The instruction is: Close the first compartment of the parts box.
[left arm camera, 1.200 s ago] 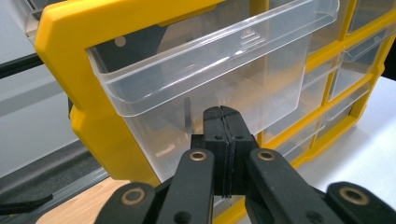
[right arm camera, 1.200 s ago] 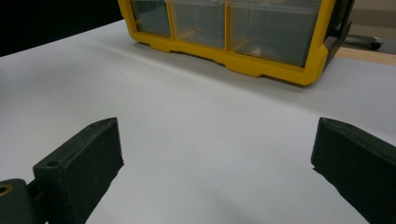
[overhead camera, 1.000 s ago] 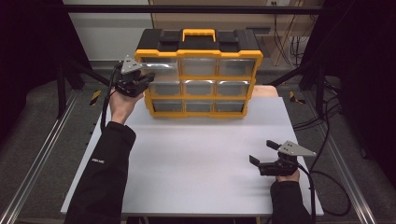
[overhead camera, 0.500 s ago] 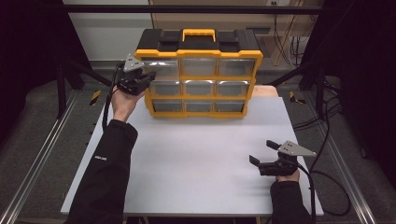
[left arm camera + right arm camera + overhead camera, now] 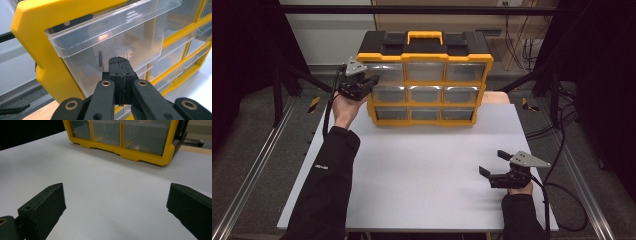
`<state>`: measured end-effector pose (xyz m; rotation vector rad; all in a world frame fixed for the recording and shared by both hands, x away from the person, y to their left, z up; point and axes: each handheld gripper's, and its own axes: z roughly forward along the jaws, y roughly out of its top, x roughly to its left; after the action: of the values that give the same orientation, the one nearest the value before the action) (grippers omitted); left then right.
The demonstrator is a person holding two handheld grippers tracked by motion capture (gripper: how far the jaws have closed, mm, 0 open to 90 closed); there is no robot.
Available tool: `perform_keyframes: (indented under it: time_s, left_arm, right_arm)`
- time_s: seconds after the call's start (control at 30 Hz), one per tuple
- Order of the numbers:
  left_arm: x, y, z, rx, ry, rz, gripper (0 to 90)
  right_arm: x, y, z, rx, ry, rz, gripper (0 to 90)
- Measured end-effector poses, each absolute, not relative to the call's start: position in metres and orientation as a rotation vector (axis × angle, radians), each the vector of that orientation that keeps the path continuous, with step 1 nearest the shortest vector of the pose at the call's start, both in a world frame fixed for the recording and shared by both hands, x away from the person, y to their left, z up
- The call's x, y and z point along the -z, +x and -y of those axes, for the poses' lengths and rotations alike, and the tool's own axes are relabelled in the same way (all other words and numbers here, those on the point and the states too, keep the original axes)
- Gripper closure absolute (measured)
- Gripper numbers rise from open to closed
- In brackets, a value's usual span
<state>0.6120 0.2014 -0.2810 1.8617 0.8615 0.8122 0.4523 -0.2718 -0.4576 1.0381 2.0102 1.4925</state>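
Observation:
A yellow-and-black drawer cabinet [image 5: 427,60] with clear plastic drawers stands at the back of the white table [image 5: 422,175]. My left gripper [image 5: 373,81] is raised at the cabinet's left side, in front of the top-left drawer [image 5: 388,73]. In the left gripper view its jaws [image 5: 120,60] are shut pad to pad, right against the clear face of that drawer [image 5: 112,32], which stands slightly out of the yellow frame. I see nothing held between the pads. My right gripper [image 5: 492,163] rests low at the table's front right, open and empty, facing the cabinet [image 5: 140,155].
The cabinet has a yellow carry handle [image 5: 424,36] on top. Cables [image 5: 562,200] trail off the table's right edge. Metal rails [image 5: 252,175] run along the table's left and right sides. A wooden board [image 5: 497,97] shows behind the cabinet's right corner.
The left gripper has shifted slightly toward the cabinet's top-left drawer, staying shut. The right gripper has not moved.

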Motion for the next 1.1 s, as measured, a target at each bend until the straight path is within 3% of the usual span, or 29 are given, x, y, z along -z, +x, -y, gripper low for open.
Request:
perform_keyframes:
  time_s: [1.1]
  left_arm:
    - [0.282, 0.621, -0.199, -0.818, 1.868, -0.884, 89.1]
  right_arm:
    - [0.457, 0.452, 0.273, -1.5, 1.039, -2.006, 2.2]
